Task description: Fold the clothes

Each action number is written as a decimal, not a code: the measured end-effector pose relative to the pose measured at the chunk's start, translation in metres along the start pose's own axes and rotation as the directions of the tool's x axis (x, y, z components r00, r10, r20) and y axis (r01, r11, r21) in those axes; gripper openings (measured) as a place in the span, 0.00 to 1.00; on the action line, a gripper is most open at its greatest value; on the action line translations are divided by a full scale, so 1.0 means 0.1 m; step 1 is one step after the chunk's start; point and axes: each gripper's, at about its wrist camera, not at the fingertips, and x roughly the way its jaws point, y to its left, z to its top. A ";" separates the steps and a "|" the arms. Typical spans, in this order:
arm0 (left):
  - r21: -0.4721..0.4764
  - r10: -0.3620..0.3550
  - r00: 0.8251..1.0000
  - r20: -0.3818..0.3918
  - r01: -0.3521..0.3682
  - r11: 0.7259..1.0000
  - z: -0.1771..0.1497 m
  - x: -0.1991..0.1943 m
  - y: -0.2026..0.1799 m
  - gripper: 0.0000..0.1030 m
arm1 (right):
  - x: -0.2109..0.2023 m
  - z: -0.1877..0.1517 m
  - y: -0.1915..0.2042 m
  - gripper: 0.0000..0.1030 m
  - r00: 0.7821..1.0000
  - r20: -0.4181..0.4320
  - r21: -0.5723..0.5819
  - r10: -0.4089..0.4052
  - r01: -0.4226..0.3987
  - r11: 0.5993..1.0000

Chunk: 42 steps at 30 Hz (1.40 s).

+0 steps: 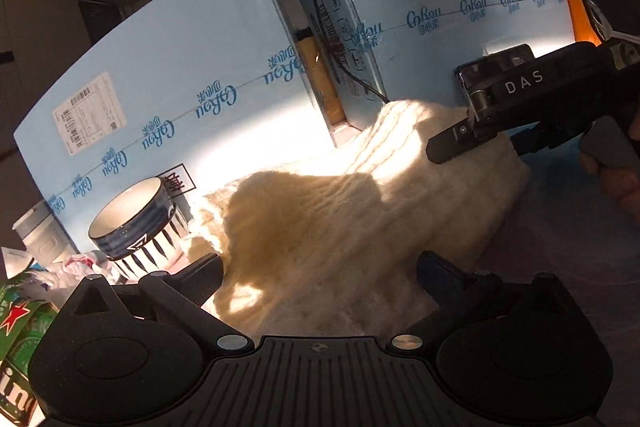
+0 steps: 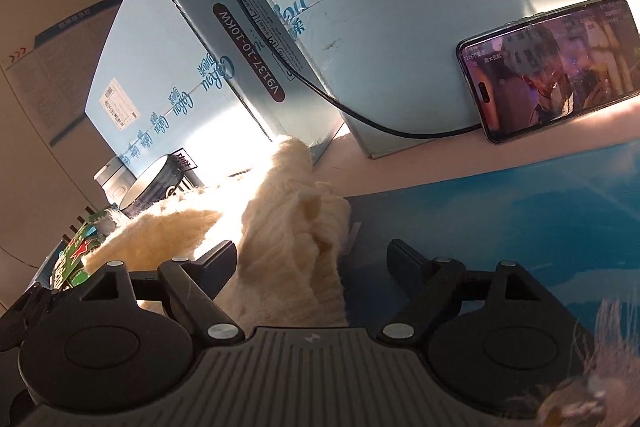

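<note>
At far left, a green beer carton [image 1: 18, 331] and a striped bowl [image 1: 138, 223] are crowding the edge, while pale blue boxes [image 1: 168, 75] are walling off the back. Sunlight is falling across the cream knit garment [image 1: 328, 227], which is lying bunched on a blue mat [image 2: 500, 211]. The left gripper [image 1: 320, 277] is gaping over it, gripping nothing; the right gripper [image 2: 312, 259] is gaping too, seemingly brushing the knit. Further right, a phone [image 2: 548, 67] is leaning against a box.
</note>
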 end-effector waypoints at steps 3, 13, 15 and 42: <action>-0.061 0.030 0.999 0.020 -0.029 0.998 0.00 0.01 0.14 1.00 | 0.00 -0.01 0.01 0.80 1.000 -0.001 -0.006 -0.002 0.002 1.000; -0.179 0.045 0.994 0.099 -0.027 0.983 0.04 -0.05 0.33 1.00 | -0.06 -0.01 0.05 0.81 0.999 0.036 -0.018 -0.032 0.033 0.999; -0.176 0.082 0.996 0.032 -0.075 0.982 0.05 0.06 0.32 1.00 | -0.04 -0.01 0.08 0.81 0.998 0.020 -0.040 -0.056 0.057 0.998; -0.513 0.489 0.866 0.103 -0.375 0.772 0.19 -0.60 -0.47 1.00 | -0.60 -0.11 0.38 1.00 0.940 0.340 -0.378 0.020 0.117 0.919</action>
